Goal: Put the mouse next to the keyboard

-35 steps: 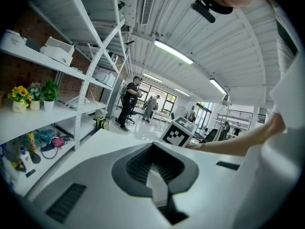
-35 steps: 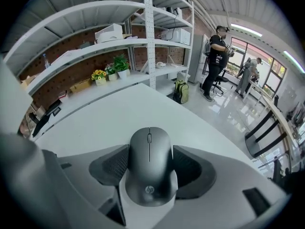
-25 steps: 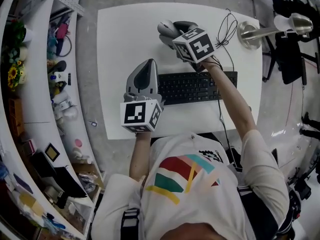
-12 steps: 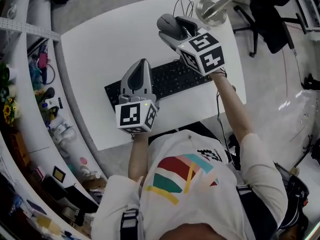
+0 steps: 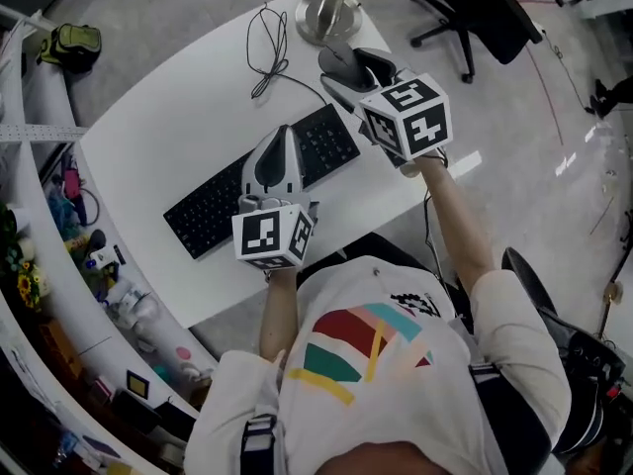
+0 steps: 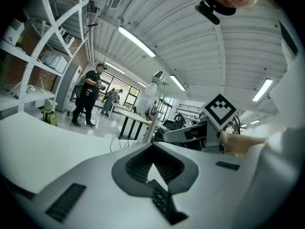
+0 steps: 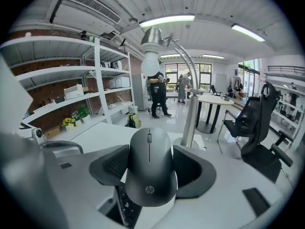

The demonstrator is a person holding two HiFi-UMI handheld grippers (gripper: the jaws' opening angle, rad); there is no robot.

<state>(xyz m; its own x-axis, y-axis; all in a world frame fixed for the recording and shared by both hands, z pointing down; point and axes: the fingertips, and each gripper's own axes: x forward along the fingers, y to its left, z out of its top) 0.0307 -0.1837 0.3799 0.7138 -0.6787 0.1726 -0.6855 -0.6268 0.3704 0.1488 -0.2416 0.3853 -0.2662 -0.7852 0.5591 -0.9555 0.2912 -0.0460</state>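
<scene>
Head view first: the white table (image 5: 168, 117) runs slantwise across the picture, with the black keyboard (image 5: 213, 206) lying along it. A loose cable (image 5: 269, 47) coils on the table beyond the keyboard, and the lamp base (image 5: 329, 13) stands at the far edge.

Now the right gripper (image 7: 150, 152), and its view tells it plainly: the dark mouse (image 7: 149, 175) sits squarely between the two jaws, a pad pressed to each flank, nose pointing away towards the lamp post. A slice of keyboard and white table shows underneath it, so the mouse is up in the air, not on the surface. From above, it hangs past the keyboard's right end, near the lamp base.

Over to the left gripper (image 6: 152, 147): its jaws meet at the tips and nothing is between them. It hovers over the middle of the keyboard, and keys show through the gap behind the tips. People stand about in the room beyond, well away from the table.
</scene>
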